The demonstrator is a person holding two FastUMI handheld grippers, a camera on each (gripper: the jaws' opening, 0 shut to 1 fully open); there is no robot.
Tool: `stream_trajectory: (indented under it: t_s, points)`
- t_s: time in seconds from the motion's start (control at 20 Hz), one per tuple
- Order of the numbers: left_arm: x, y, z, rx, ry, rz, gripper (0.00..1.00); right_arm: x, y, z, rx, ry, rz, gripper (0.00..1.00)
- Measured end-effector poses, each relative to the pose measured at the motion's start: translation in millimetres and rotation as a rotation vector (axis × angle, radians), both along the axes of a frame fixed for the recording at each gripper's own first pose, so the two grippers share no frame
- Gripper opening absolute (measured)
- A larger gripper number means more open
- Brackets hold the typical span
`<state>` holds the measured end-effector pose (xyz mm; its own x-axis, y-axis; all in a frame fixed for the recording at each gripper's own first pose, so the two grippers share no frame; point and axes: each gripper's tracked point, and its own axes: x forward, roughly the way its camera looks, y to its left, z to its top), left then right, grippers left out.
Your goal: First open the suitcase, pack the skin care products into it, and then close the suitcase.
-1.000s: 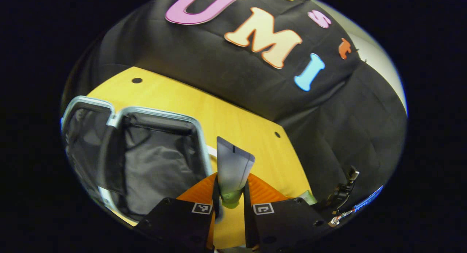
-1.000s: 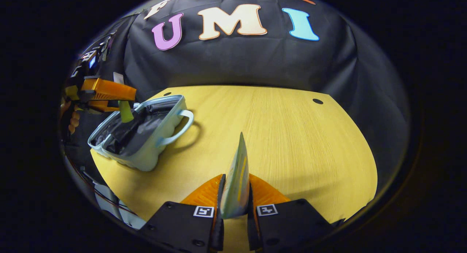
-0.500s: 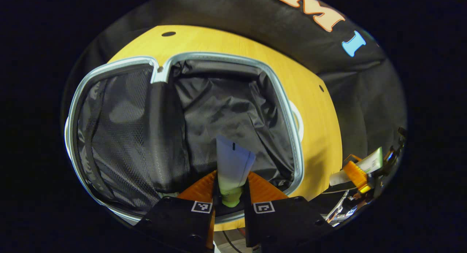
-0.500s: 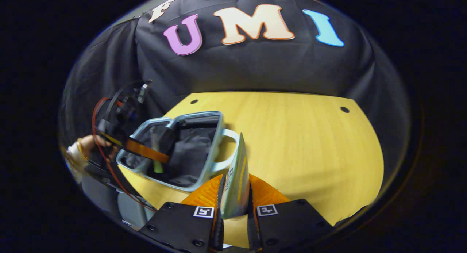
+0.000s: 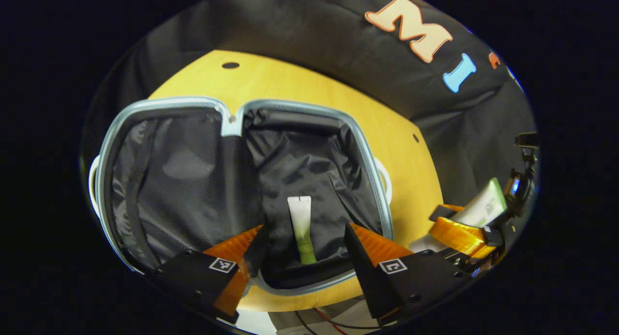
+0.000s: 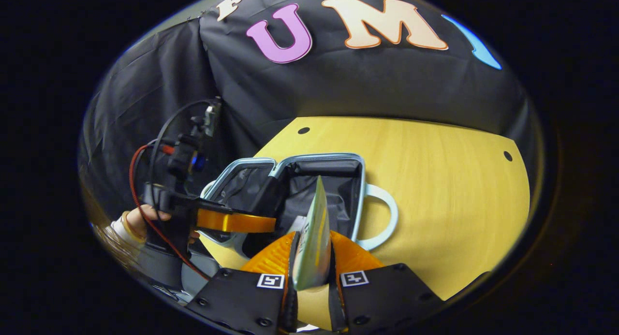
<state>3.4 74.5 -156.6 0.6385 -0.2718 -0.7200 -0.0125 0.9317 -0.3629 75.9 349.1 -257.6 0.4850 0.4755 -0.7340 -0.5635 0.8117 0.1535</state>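
Since half a second ago: left gripper (image 5: 302,245) spread wide, white-and-green squeeze tube (image 5: 301,228) released, lying between its fingers on black lining of open pale-blue suitcase (image 5: 370,168). Right gripper (image 6: 312,267) clenched on flat pale-green sachet (image 6: 314,233), near suitcase's front rim.

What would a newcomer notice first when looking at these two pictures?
The open suitcase on the yellow table stands out first, showing its dark lining. A white-and-green tube lies inside it, between the spread fingers of the left gripper. In the right gripper view, the right gripper holds a flat green packet just before the suitcase.
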Motion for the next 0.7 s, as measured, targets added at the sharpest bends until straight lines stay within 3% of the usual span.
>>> stream_trajectory:
  t_s: [0.05,0.1,0.15,0.2,0.25,0.35,0.4,0.5,0.65,0.7]
  points:
    - [-4.3,6.0,10.6,-0.008,-0.030,0.021,0.92,2.1,7.1,-12.1,-0.017,0.025,0.009,0.28]
    - [-10.3,14.1,20.3,-0.017,-0.053,0.042,0.92,1.1,12.9,-27.9,-0.036,0.055,0.012,0.23]
    - [-17.2,24.0,29.2,-0.026,-0.074,0.068,0.92,2.3,15.3,-43.6,-0.057,0.081,0.011,0.28]
    - [-23.3,35.9,36.9,-0.030,-0.092,0.097,0.92,6.0,16.3,-60.0,-0.083,0.103,0.009,0.23]
    - [-29.6,48.8,43.6,-0.034,-0.109,0.130,0.92,8.0,14.9,-72.6,-0.112,0.122,0.009,0.28]
    - [-44.0,75.9,52.4,-0.039,-0.121,0.196,0.92,5.9,10.3,-95.9,-0.166,0.167,-0.008,0.24]
    - [-51.0,91.7,57.8,-0.043,-0.123,0.233,0.92,3.7,9.2,-101.1,-0.174,0.189,-0.027,0.30]
    - [-61.2,126.2,62.4,-0.039,-0.139,0.312,0.92,5.2,16.2,-97.5,-0.119,0.194,-0.065,0.29]
    - [-74.7,180.7,58.8,0.007,-0.156,0.420,0.92,9.0,15.7,-82.7,-0.073,0.164,-0.116,0.73]
    - [-79.9,202.5,56.2,0.014,-0.151,0.455,0.92,10.1,15.6,-74.3,-0.042,0.150,-0.136,0.81]
